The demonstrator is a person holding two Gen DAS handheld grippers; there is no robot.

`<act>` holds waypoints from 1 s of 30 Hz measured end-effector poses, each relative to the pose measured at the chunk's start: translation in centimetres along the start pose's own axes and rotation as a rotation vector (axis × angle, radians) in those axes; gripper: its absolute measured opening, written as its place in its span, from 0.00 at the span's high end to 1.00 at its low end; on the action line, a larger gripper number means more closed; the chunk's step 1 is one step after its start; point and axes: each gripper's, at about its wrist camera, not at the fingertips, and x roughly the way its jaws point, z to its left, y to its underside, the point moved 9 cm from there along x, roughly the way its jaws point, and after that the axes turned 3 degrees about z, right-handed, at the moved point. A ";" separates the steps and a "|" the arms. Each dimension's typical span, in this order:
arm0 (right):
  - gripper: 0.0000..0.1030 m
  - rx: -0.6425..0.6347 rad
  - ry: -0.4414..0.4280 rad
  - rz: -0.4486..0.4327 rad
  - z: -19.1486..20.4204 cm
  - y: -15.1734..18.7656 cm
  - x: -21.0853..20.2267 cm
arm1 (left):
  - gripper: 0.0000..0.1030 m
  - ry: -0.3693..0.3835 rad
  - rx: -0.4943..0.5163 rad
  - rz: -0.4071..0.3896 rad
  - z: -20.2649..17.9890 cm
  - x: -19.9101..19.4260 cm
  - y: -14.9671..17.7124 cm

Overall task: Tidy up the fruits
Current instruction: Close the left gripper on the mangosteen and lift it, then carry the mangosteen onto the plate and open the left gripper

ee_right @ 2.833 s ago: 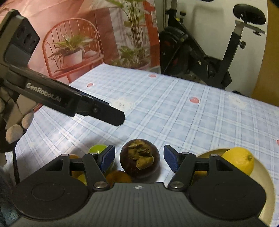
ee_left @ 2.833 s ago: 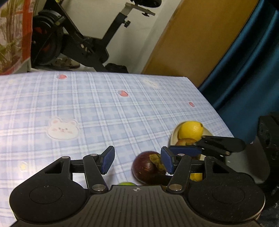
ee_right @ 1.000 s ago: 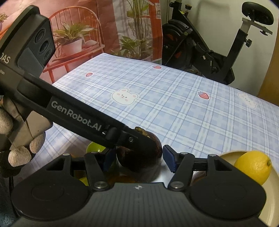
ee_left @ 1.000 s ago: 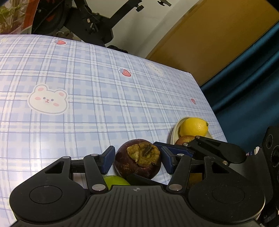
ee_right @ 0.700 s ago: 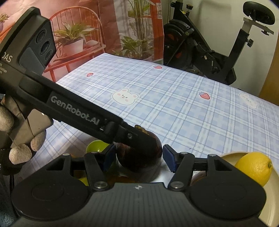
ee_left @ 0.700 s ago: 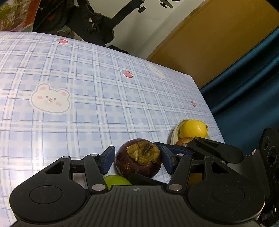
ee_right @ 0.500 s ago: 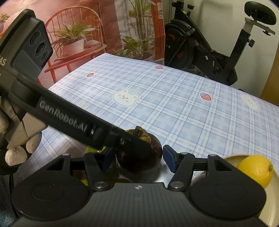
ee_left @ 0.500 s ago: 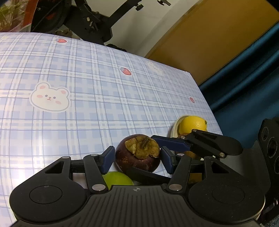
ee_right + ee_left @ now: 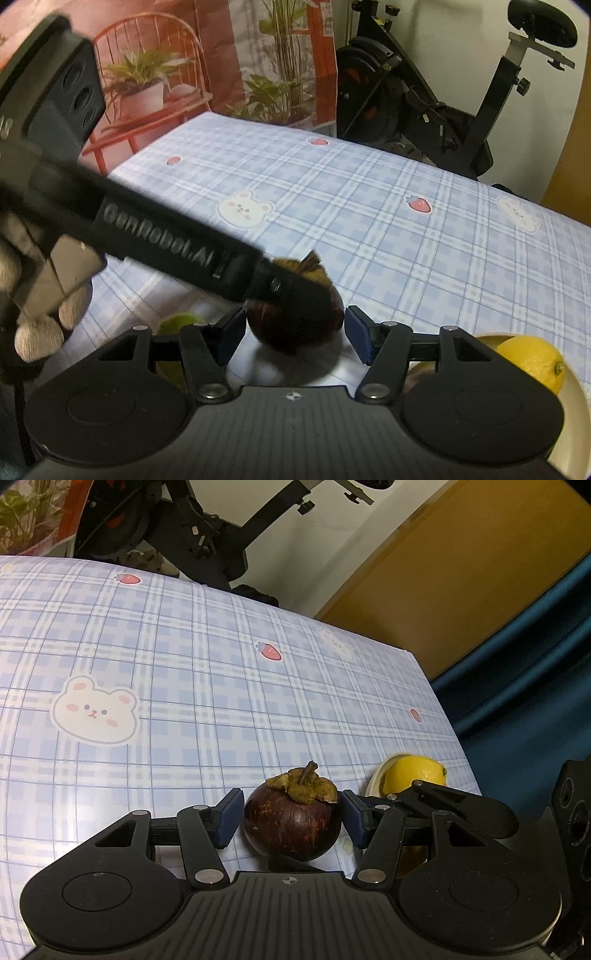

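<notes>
A dark purple mangosteen (image 9: pixel 292 825) with a brown stem cap stands upright on the blue checked tablecloth (image 9: pixel 207 686). My left gripper (image 9: pixel 291 818) is open, its blue pads on either side of the fruit with small gaps. My right gripper (image 9: pixel 294 334) is open too, with the same mangosteen (image 9: pixel 295 325) between its pads, partly hidden by the left gripper's finger. A yellow lemon (image 9: pixel 412 775) lies in a cream bowl (image 9: pixel 376 781) to the right; the lemon (image 9: pixel 532 360) also shows in the right wrist view.
A green lime (image 9: pixel 177 321) lies at the left behind the right gripper's finger. An exercise bike (image 9: pixel 424 99) stands beyond the table's far edge. A blue curtain (image 9: pixel 524 672) hangs past the right edge.
The left gripper has swung in from the left and come around the mangosteen. The fruit has turned upright, its stem cap pointing up. Both views sit lower, closer to the table.
</notes>
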 end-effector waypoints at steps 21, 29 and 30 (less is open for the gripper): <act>0.39 0.022 0.023 -0.119 0.5 0.7 -3.0 | 0.43 -0.001 0.135 -0.064 -4.2 -3.9 0.3; 0.39 0.062 0.064 -0.205 -1.2 0.8 -6.9 | 0.43 0.002 0.243 -0.068 -10.3 -3.2 -0.5; 0.39 0.069 0.072 -0.213 -1.7 0.9 -7.3 | 0.44 0.003 0.258 -0.067 -11.2 -2.9 -0.6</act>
